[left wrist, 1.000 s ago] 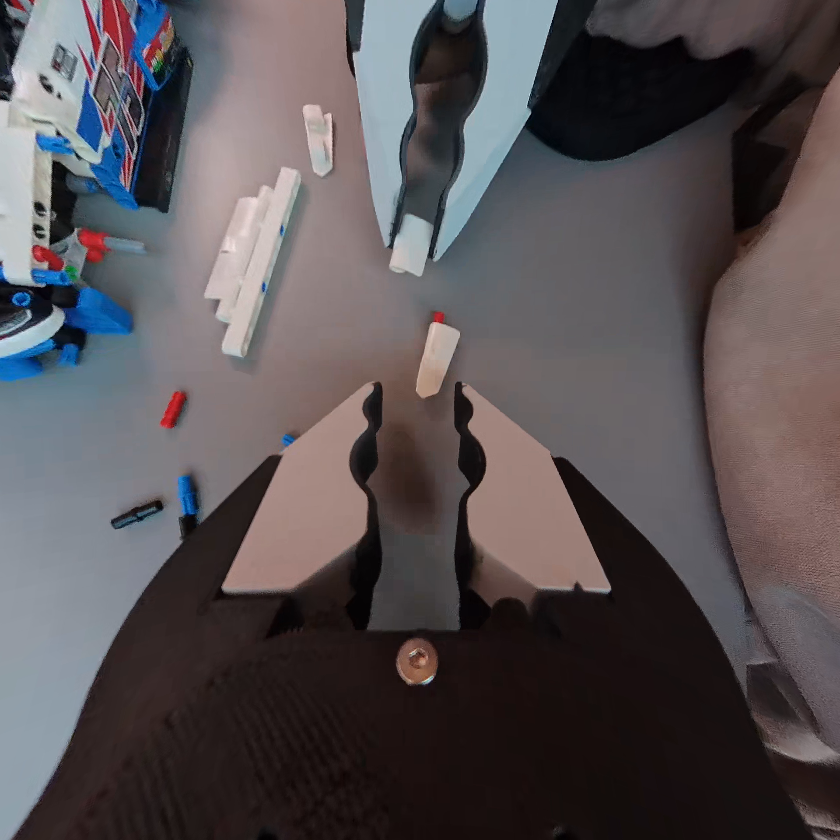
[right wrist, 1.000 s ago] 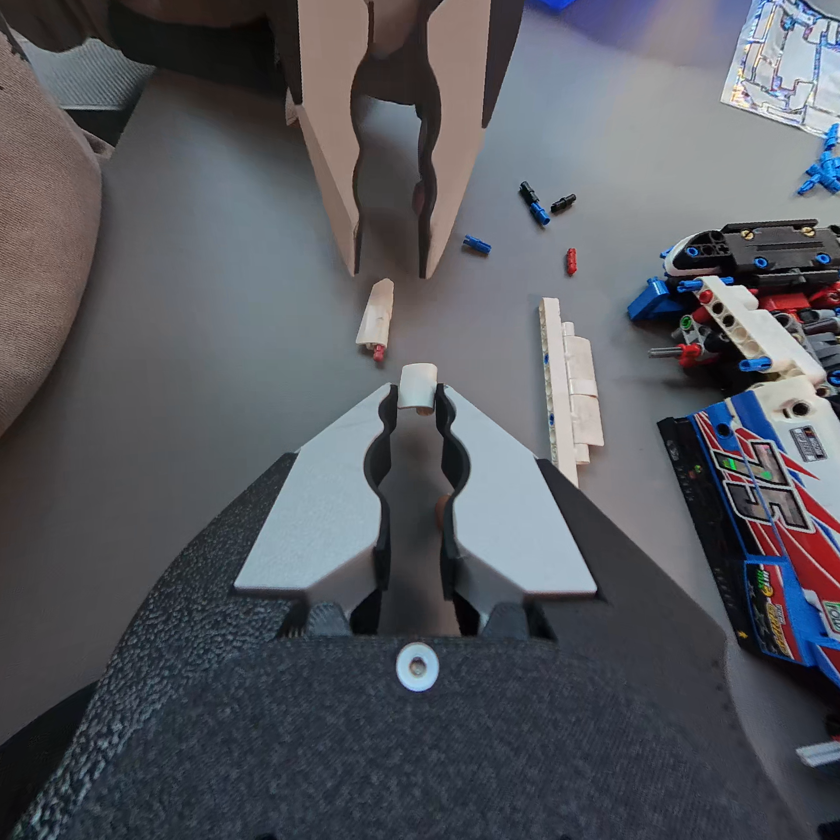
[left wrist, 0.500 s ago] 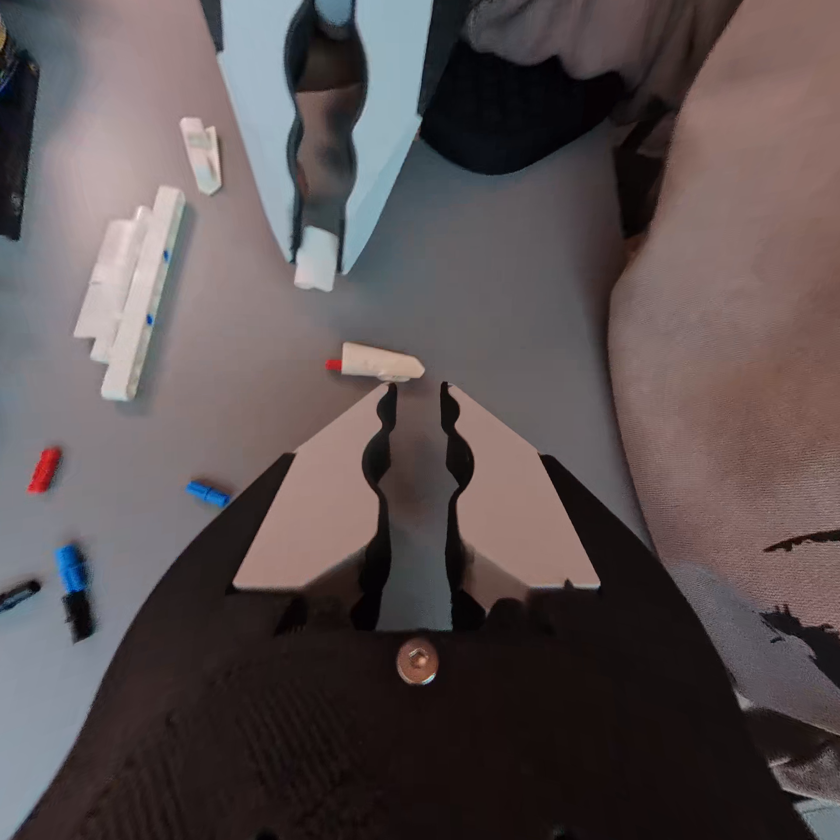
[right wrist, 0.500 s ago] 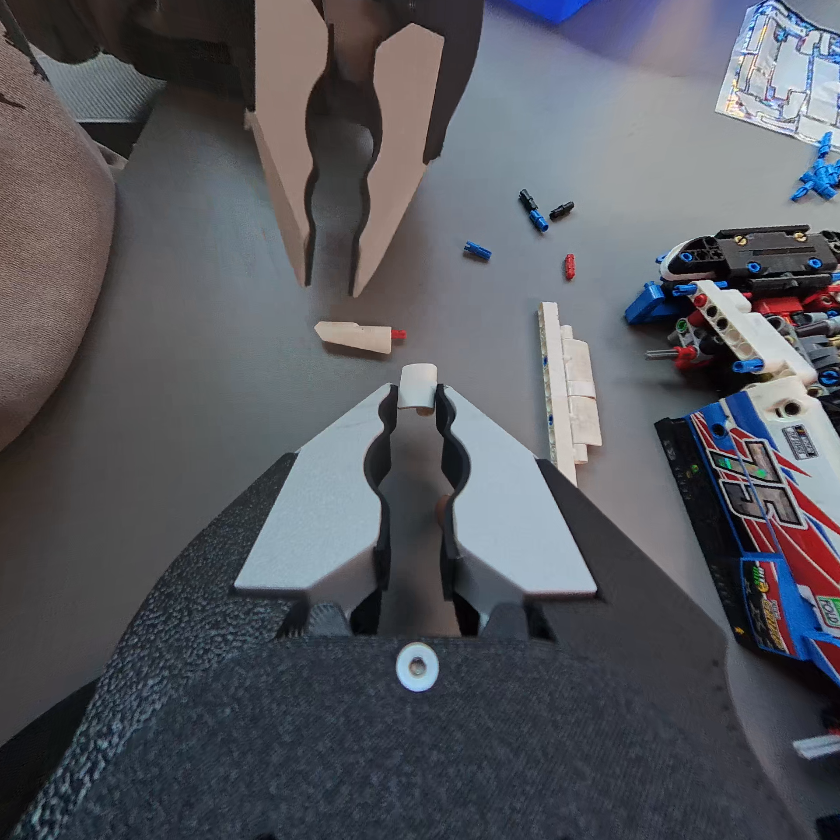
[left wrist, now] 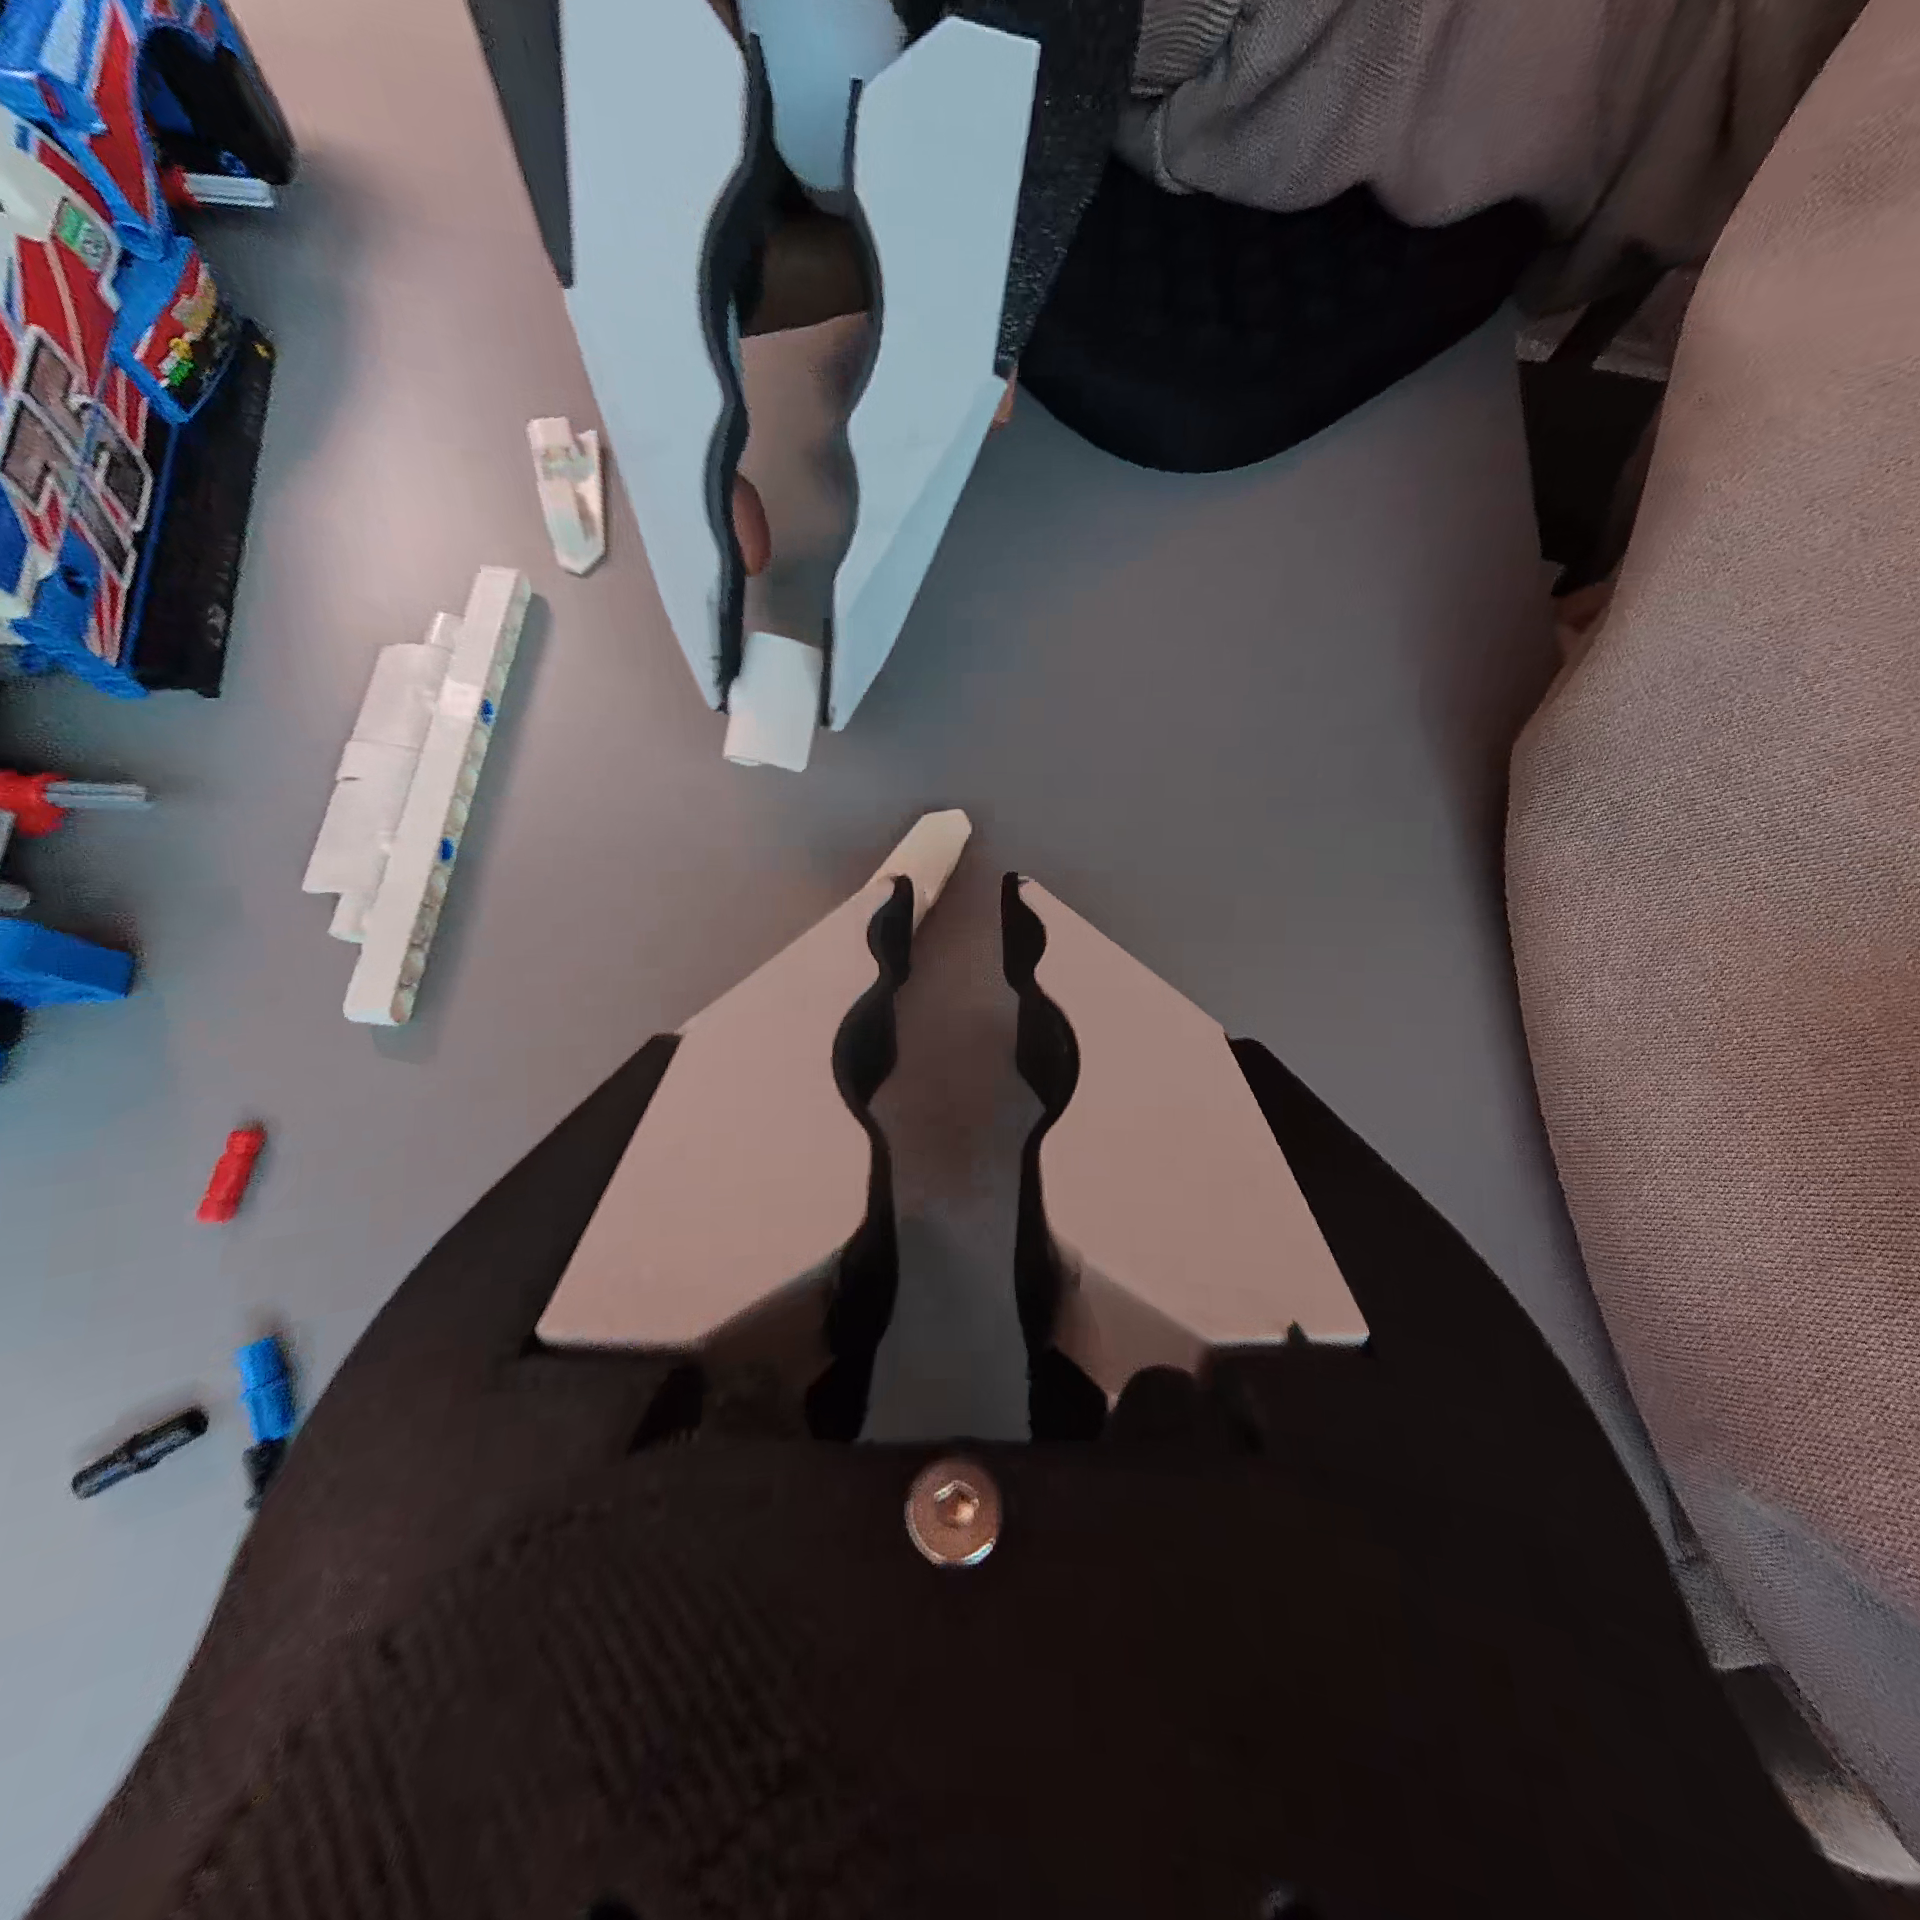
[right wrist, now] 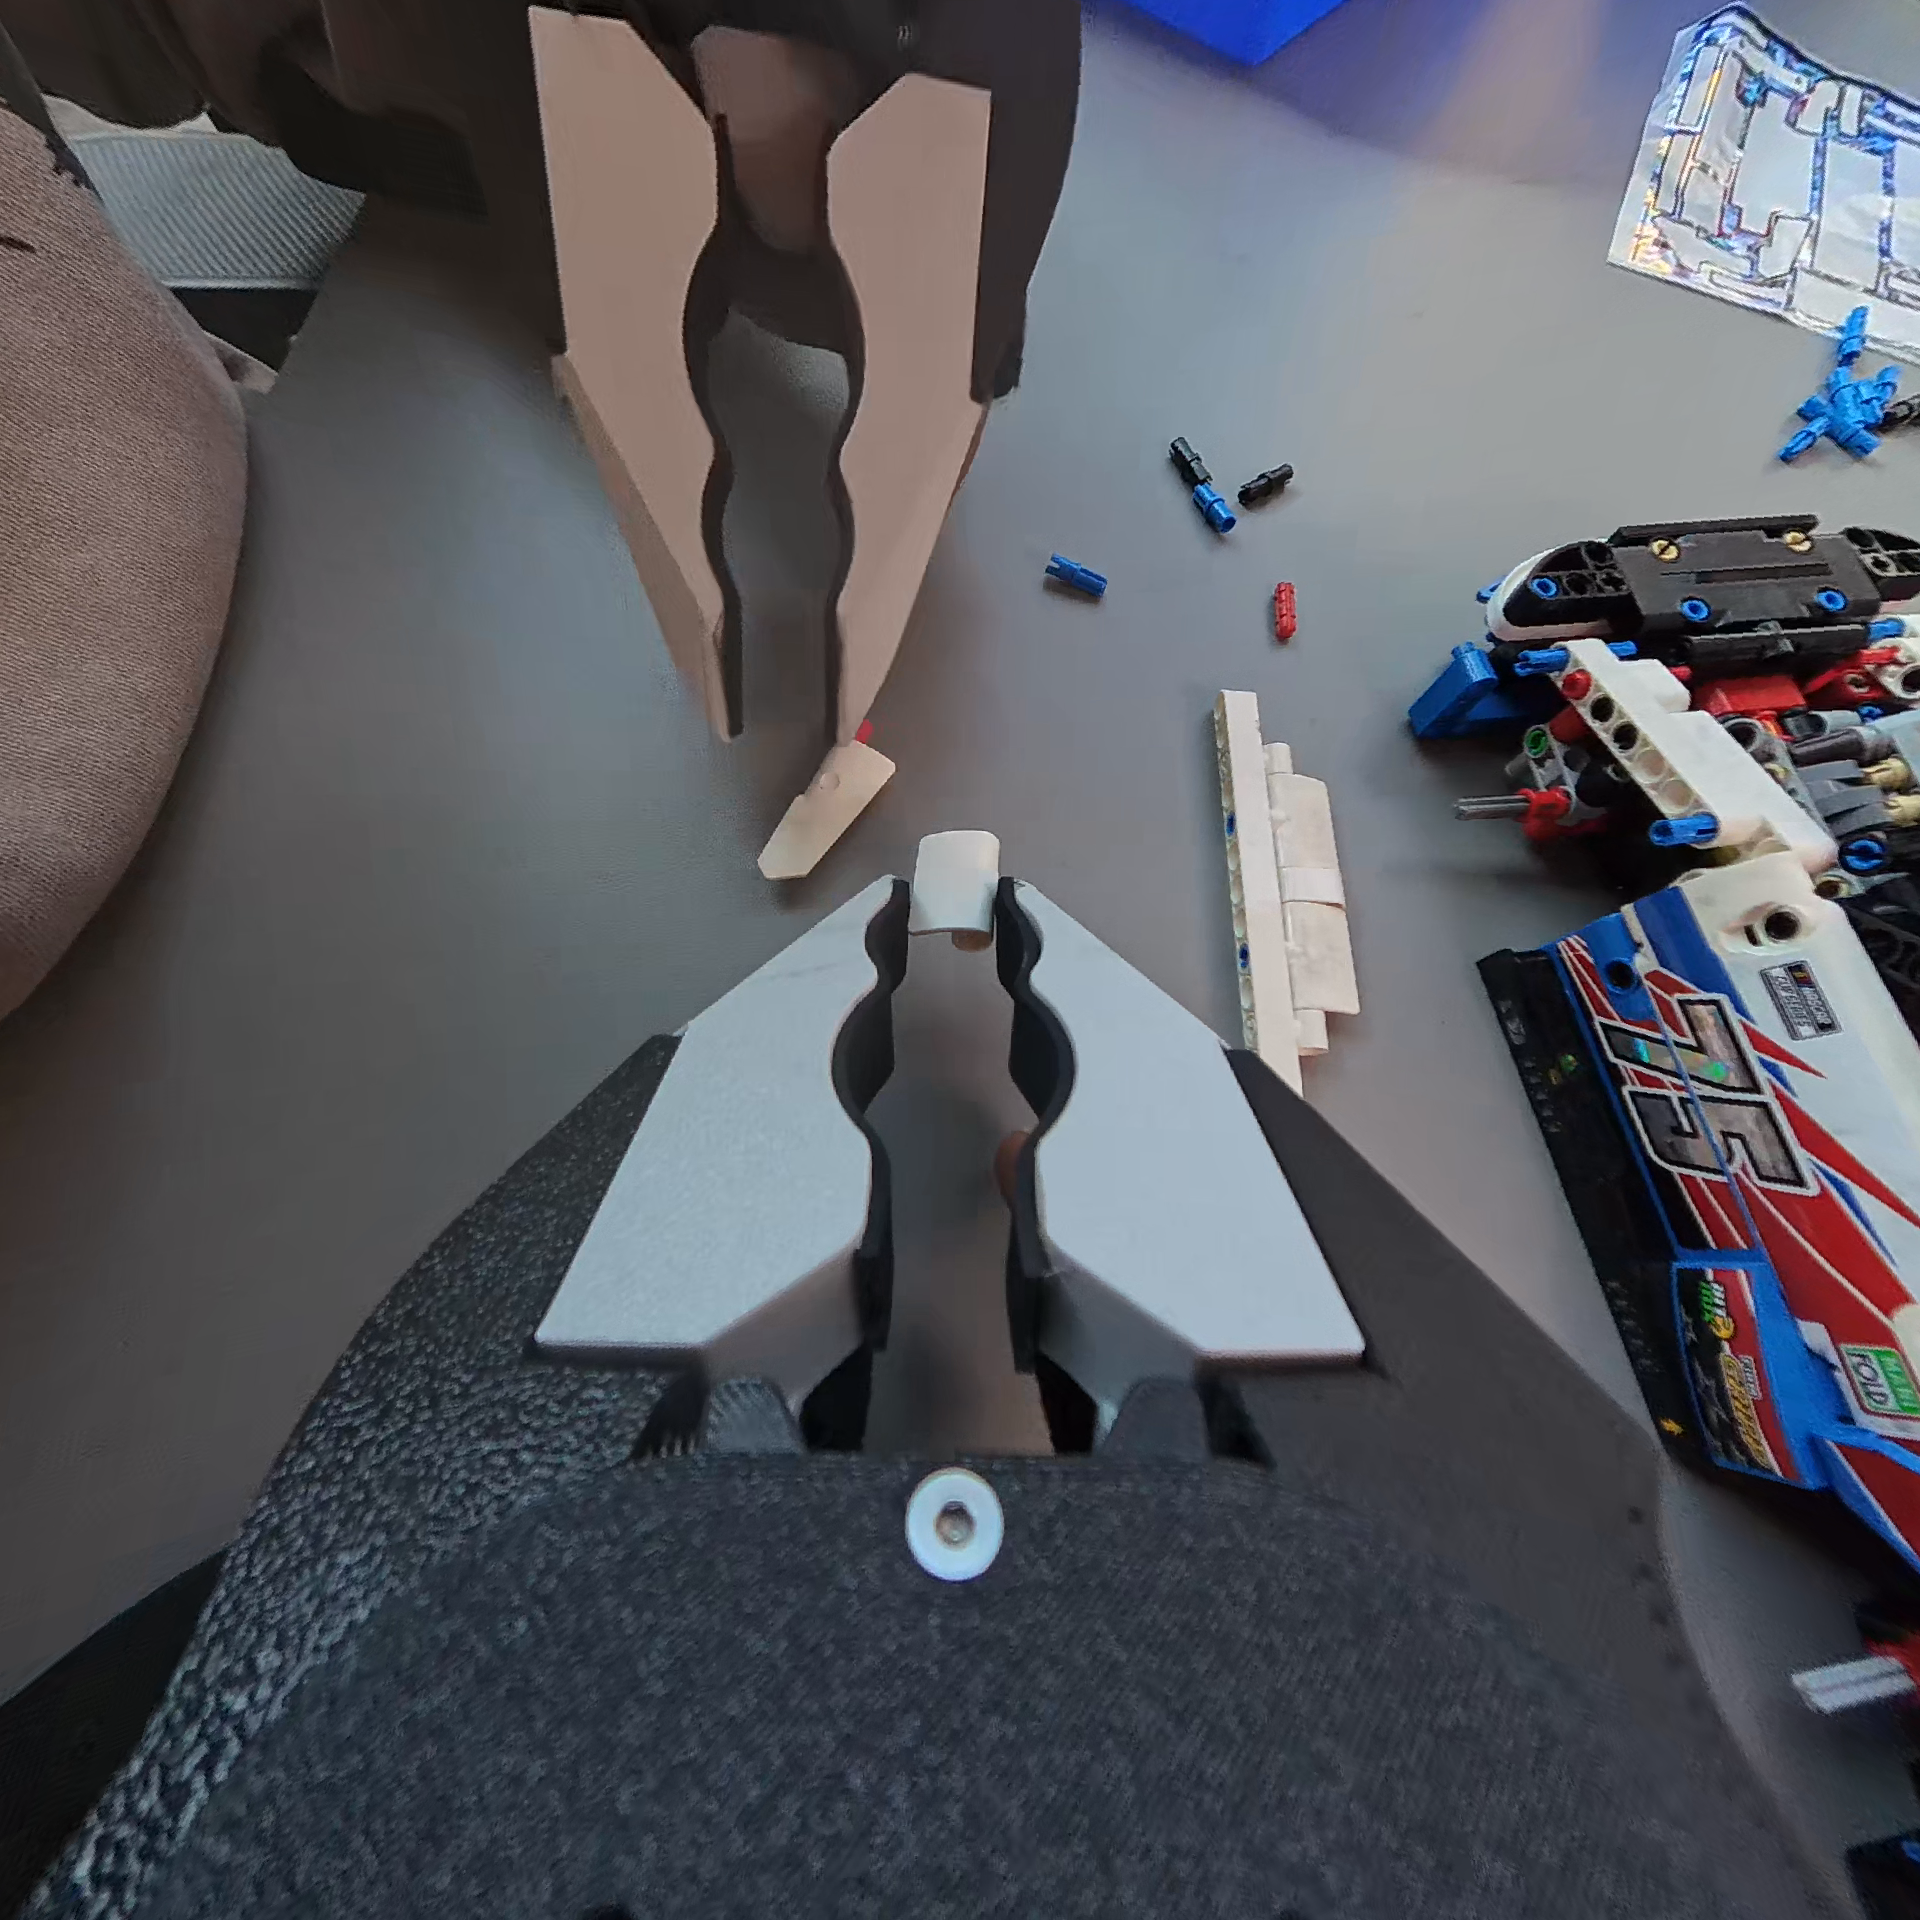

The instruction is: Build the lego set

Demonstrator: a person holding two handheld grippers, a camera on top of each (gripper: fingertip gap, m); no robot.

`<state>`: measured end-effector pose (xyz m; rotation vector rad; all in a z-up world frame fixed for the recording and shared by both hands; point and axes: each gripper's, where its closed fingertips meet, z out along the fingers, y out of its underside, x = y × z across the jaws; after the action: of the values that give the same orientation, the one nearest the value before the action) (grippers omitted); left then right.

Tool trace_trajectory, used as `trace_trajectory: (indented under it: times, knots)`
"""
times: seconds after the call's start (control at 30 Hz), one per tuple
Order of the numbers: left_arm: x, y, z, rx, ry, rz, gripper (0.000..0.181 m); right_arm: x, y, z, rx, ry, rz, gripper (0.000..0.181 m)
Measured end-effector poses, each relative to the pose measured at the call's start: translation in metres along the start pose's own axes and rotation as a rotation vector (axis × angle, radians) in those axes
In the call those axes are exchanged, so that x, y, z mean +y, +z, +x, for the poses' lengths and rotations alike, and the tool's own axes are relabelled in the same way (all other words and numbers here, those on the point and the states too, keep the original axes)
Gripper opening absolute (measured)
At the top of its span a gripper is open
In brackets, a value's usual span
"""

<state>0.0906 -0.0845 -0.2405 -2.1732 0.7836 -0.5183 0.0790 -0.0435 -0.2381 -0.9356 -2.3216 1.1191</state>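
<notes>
My left gripper (left wrist: 954, 888) has tan fingers, is open and holds nothing. A white wedge piece (left wrist: 935, 844) with a red pin lies on the grey table, slanting away, its near end hidden behind my left fingertip. In the right wrist view the wedge (right wrist: 826, 812) lies just past the left gripper's (right wrist: 787, 732) tips and touches one of them. My right gripper (right wrist: 951, 894) has grey fingers and is shut on a small white curved piece (right wrist: 954, 873). It faces the left gripper, a short gap from the wedge. It also shows in the left wrist view (left wrist: 774, 717).
A long white beam assembly (right wrist: 1273, 883) lies right of the grippers. Beyond it stand the part-built car (right wrist: 1662, 748) and a stickered blue, red and white panel (right wrist: 1766, 1143). Loose red (left wrist: 231, 1174), blue (left wrist: 265, 1382) and black (left wrist: 140, 1439) pins, a second white wedge (left wrist: 566, 488), a sticker sheet (right wrist: 1787, 177). A person's brown-clothed leg (left wrist: 1714, 831) borders the table. The gap from one gripper's tips to the other's is roughly 5 cm.
The wedge has turned: it lay sideways half a second ago and now slants with its pin end at my left fingertip. My left gripper has shifted and narrowed. The right gripper keeps its piece.
</notes>
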Motion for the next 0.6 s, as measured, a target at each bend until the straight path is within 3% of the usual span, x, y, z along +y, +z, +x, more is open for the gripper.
trace_trajectory:
  times: [0.03, 0.33, 0.6]
  knots:
    - [0.0, -0.003, -0.005, -0.022, -0.005, 0.008, 0.016, 0.0, 0.001, 0.0, -0.002, 0.0, -0.002, 0.014]
    - [0.012, 0.001, -0.022, -0.113, 0.049, -0.039, 0.033, 0.0, 0.001, 0.0, 0.002, -0.001, -0.004, 0.014]
    - [0.014, 0.002, -0.022, -0.144, 0.104, -0.065, 0.013, 0.001, 0.002, 0.0, 0.003, -0.003, -0.007, 0.014]
